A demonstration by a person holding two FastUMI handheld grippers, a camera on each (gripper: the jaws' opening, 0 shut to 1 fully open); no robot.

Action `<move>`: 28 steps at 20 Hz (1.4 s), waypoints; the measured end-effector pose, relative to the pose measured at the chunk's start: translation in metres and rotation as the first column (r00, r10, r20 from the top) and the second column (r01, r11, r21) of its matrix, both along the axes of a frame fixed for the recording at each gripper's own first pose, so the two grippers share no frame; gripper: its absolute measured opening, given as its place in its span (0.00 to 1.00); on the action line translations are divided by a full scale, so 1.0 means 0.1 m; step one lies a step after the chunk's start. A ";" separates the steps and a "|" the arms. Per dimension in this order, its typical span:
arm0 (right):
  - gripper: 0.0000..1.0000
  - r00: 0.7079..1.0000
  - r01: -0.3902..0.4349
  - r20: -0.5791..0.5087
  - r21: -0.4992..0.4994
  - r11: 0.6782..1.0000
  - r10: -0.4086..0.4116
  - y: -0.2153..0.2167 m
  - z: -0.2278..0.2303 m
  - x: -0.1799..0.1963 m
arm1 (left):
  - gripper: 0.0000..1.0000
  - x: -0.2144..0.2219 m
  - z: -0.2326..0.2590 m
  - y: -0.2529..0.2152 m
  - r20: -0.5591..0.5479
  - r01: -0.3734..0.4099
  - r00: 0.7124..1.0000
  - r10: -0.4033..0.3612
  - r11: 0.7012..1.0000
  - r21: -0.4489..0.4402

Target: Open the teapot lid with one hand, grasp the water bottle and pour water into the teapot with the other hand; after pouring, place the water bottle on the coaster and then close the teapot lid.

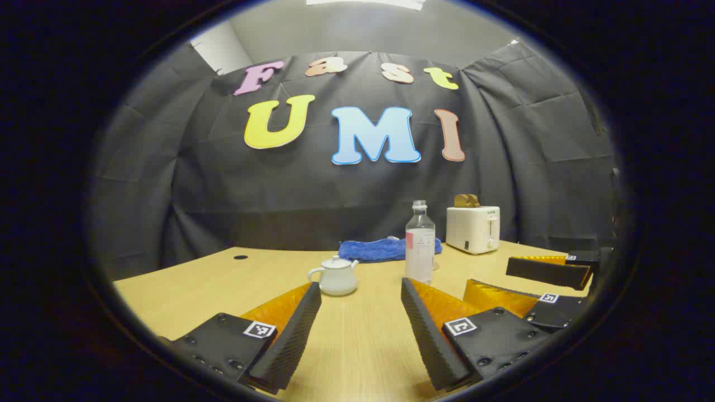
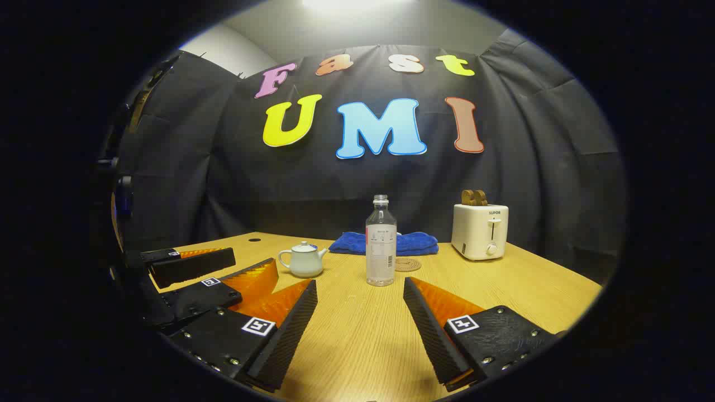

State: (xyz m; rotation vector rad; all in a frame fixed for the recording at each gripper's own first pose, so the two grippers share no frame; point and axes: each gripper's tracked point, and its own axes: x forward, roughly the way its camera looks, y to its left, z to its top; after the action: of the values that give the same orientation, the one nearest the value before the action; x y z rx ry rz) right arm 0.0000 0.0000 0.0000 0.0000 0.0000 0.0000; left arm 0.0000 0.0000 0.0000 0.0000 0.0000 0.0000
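The wooden table (image 2: pixel 503 279) was seen across the lower half of both views, with a white toaster (image 2: pixel 480 230) at centre right of the right gripper view and a folded blue towel (image 2: pixel 413 243) behind the task's things. The water bottle (image 2: pixel 381 241) stood upright just left of centre in that view, uncapped and clear; it was judged light, thin-walled and likely to dent, so a hold at mid-body below the label was advised. The white teapot (image 2: pixel 302 260) sat left of it, apart, lid on; it was judged ceramic, smooth and fragile, its lid (image 1: pixel 335 261) best pinched by the small knob. A round woven coaster (image 2: pixel 408 264) lay just right of the bottle's base. The left gripper (image 1: pixel 361 290) and the right gripper (image 2: pixel 360 287) were both held wide apart, nothing between their fingers, short of the things.
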 end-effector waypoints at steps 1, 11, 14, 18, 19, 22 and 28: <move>0.96 1.000 0.002 0.011 -0.010 1.000 -0.001 0.01 0.06 0.04 | 0.95 0.05 0.06 0.04 0.010 -0.002 1.000 0.002 1.000 0.006; 0.95 0.995 0.057 0.091 -0.073 0.996 -0.050 -0.08 0.92 0.57 | 0.98 0.77 0.79 0.57 0.099 0.041 0.994 -0.046 0.998 0.047; 0.96 0.988 0.116 0.115 -0.114 0.987 -0.103 -0.20 0.93 0.72 | 0.97 0.90 0.81 0.65 0.126 0.042 0.991 -0.050 0.997 0.068; 0.96 0.987 0.145 0.099 -0.173 0.974 -0.129 -0.20 0.75 0.83 | 0.99 0.97 0.59 0.57 0.078 0.082 0.994 -0.082 0.997 0.013; 0.95 0.990 0.127 0.086 -0.157 0.979 -0.115 -0.16 0.71 0.86 | 0.99 0.98 0.59 0.58 0.081 0.073 0.994 -0.075 0.997 0.025; 0.95 0.996 0.088 0.044 -0.114 0.990 -0.084 -0.12 0.61 0.91 | 1.00 0.98 0.60 0.53 0.086 0.083 0.993 -0.085 0.996 0.024; 0.94 0.989 0.120 0.100 -0.100 0.988 -0.110 -0.26 0.90 0.93 | 1.00 0.99 0.78 0.43 0.110 0.107 0.988 -0.110 0.994 0.032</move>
State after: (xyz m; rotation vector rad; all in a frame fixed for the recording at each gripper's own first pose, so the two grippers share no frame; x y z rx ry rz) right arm 0.0931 -0.0258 0.0904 -0.1058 -0.0945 -0.1156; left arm 0.0987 0.0430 0.0782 0.0264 -0.1118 -0.1086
